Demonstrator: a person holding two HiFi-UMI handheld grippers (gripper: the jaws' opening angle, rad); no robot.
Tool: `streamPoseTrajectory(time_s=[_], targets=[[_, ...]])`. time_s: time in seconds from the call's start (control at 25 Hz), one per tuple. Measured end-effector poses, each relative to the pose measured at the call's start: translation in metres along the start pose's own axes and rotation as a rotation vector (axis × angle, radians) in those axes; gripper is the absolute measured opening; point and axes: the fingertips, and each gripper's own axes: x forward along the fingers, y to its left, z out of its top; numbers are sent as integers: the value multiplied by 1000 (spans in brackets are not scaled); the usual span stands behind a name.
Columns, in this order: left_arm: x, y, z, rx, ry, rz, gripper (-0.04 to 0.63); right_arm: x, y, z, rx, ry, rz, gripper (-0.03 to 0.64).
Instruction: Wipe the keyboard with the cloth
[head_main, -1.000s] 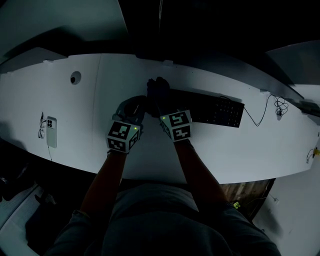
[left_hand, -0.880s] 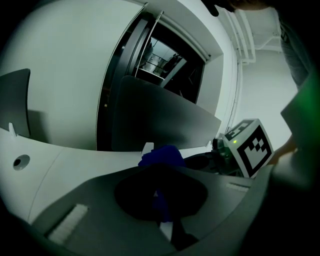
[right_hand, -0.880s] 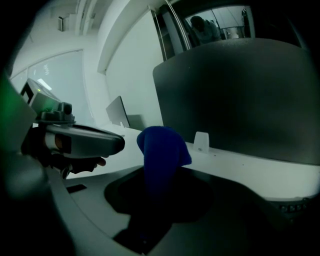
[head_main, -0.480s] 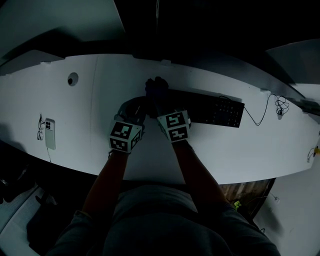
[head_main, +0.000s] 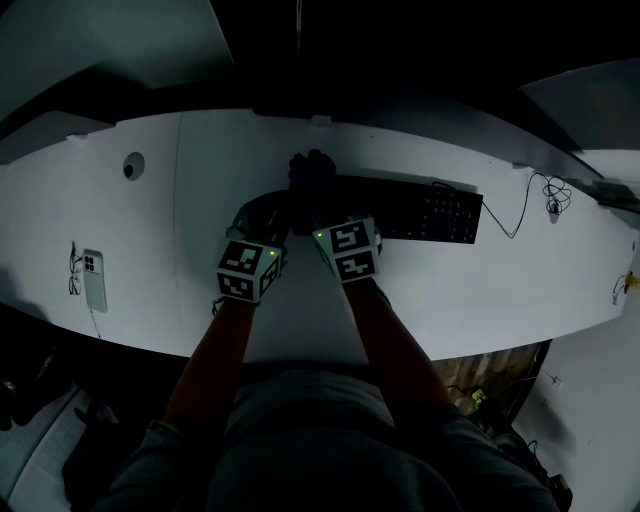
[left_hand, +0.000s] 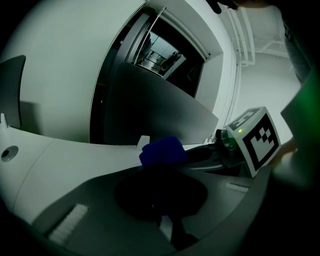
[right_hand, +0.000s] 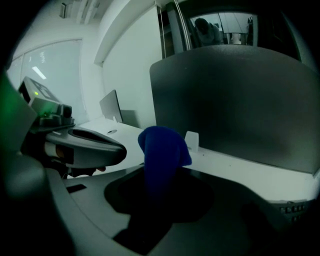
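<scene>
Cloth (right_hand: 162, 150), bunched in the right gripper's (head_main: 316, 200) closed jaws at the keyboard's (head_main: 420, 212) left end, wants flat pressure and slow rightward strokes along the keys; left gripper's (head_main: 265, 212) jaws sit too dark to read.

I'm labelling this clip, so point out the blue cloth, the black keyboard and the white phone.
blue cloth (right_hand: 162, 144), right gripper view, bunched top fold
black keyboard (head_main: 448, 215), head view, right key block
white phone (head_main: 94, 286), head view, its back
</scene>
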Motion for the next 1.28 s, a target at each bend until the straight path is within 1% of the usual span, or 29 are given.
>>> streamPoseTrajectory(time_s=[0.16,0.36,0.72,1.12,1.28], targets=[[0,2,-3,-3,9,-8,8,-5,-8,-3,18,0,-22,138],[6,-3,-5,-4,15,-6,8,-9,-17,-7,10,-2,-30,138],[10,-19,-5,-14,16,39,8,-20,-33,-15,7,-11,-3,138],[16,-37,-5,-22,14,67,8,-32,-48,-20,-9,-9,13,138],[21,-45,-8,-19,20,66,8,-37,-56,-24,-19,-9,9,138]])
